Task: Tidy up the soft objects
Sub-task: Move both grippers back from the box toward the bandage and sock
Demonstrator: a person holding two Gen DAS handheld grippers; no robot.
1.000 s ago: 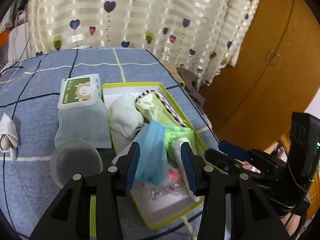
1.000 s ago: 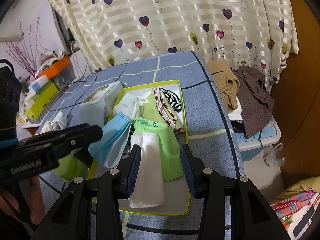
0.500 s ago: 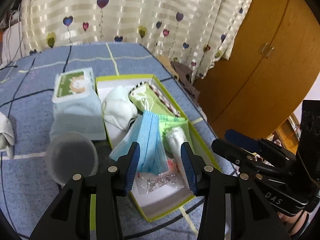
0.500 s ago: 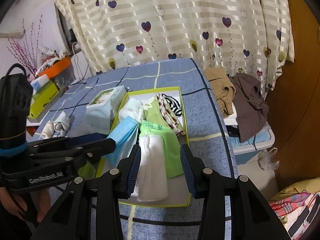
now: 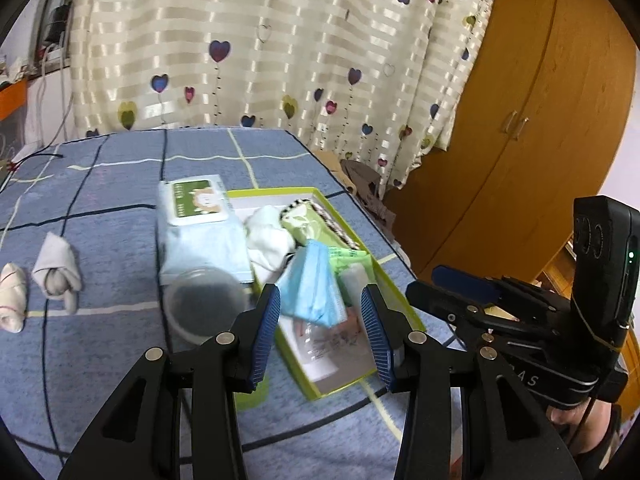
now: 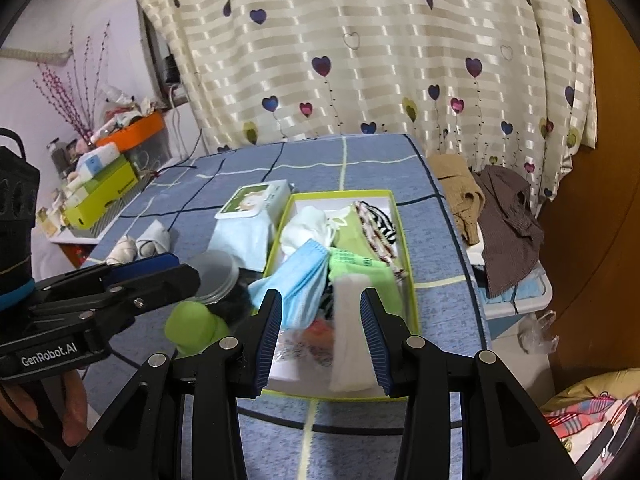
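Observation:
A yellow-green box [image 5: 400, 306] [image 6: 412, 280] on the blue bedspread holds soft things: a blue face mask [image 5: 316, 284] [image 6: 298, 280], a white sock [image 5: 268, 236] [image 6: 308, 224], green cloth [image 6: 360, 268], a white pad [image 6: 350, 344] and a striped cloth [image 6: 376, 226]. My left gripper [image 5: 320, 336] is open and empty above the box's near end. My right gripper [image 6: 322, 340] is open and empty, above the box's near end. Two rolled white socks [image 5: 56, 268] [image 6: 154, 236] lie on the bedspread to the left.
A wet-wipes pack [image 5: 200, 220] [image 6: 252, 216] lies left of the box, with a clear round lid [image 5: 204, 304] [image 6: 216, 272] and a green soft item [image 6: 192, 324] nearby. A heart-print curtain [image 5: 260, 40] hangs behind. Clothes [image 6: 504, 216] lie off the bed's right edge. A wooden wardrobe [image 5: 520, 120] stands right.
Both grippers have pulled back and up from the box, still open. The left wrist view has swung left, bringing the rolled socks into sight.

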